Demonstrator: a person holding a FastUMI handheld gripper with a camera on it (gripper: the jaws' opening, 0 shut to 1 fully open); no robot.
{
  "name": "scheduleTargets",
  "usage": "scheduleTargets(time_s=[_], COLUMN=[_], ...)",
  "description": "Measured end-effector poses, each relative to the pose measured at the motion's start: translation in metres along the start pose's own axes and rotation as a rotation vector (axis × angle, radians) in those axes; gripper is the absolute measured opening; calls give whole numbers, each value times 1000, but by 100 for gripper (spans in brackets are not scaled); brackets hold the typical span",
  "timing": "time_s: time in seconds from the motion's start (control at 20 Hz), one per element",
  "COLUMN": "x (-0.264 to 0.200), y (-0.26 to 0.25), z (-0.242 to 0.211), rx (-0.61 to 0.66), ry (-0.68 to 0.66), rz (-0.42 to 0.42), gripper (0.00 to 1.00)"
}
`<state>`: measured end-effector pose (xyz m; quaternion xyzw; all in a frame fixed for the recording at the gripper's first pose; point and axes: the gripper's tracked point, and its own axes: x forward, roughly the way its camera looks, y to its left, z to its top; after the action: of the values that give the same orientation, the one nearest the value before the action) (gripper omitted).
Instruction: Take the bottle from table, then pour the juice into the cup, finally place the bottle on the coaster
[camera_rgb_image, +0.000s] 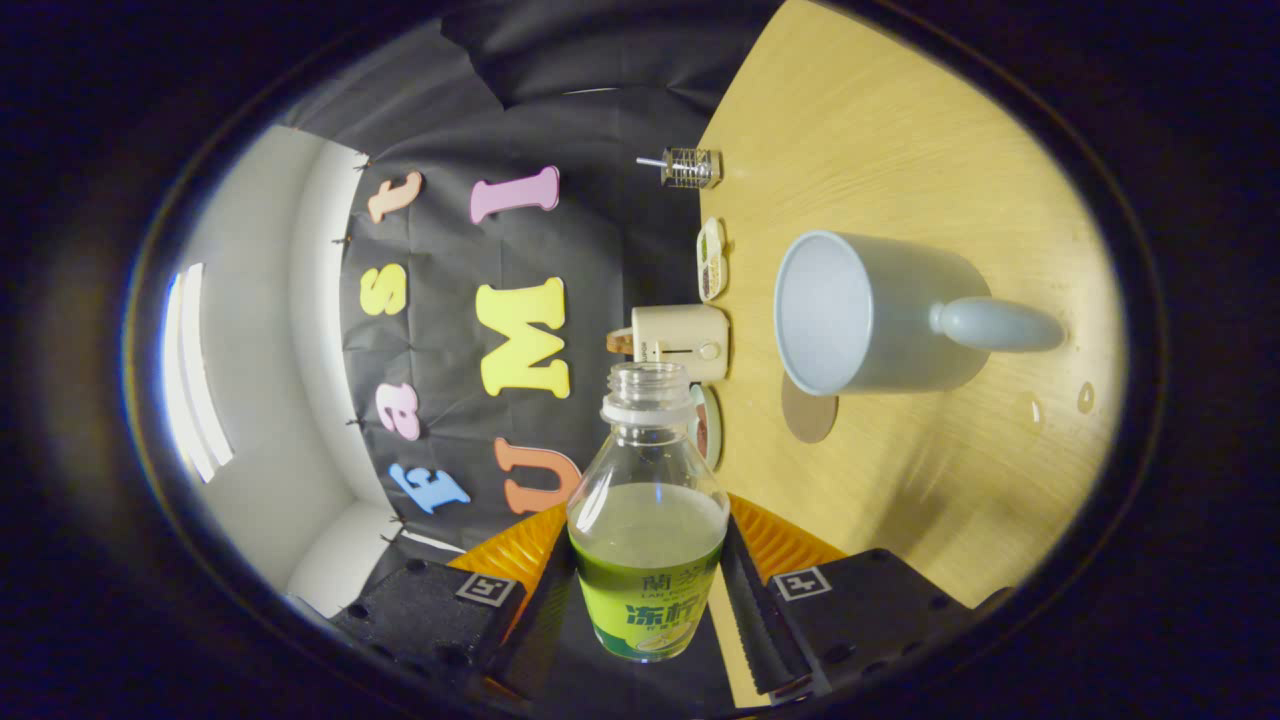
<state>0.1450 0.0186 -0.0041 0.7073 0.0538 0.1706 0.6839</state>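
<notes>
- Over on the left, a pale booth wall (270, 420) with a bright window strip, blown out so nothing in it can be made out.
- The tool (648, 600) is closed down on the bottle (648, 520), one finger pressing each side of its labelled lower body; the bottle's base is cut off down between the fingers.
- The bottle is uncapped, its open mouth pointing ahead, greenish juice sitting about halfway up. The green label carries print in a script too small and curved to read reliably.
- Just past the bottle mouth sits a cream box-like appliance (683, 342) at the back edge of the wooden surface (900, 140); what it is, hard to say.
- Near it, two small dishes, one partly hidden behind the bottle neck, and further off a small clear jar (690, 168).
- A round brown coaster (808, 412) lies flat, partly covered by the cup.
- The pale cup (875, 312) stands on the surface beyond the fingers, handle facing away from the bottle, inside looking empty.
</notes>
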Motion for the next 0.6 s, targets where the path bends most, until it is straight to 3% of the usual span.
scheduleTargets(time_s=[0.2, 0.6], x=[1, 3], y=[2, -1], z=[-4, -9], rx=[13, 199], ry=[36, 64], rz=[11, 6], gripper=[78, 78])
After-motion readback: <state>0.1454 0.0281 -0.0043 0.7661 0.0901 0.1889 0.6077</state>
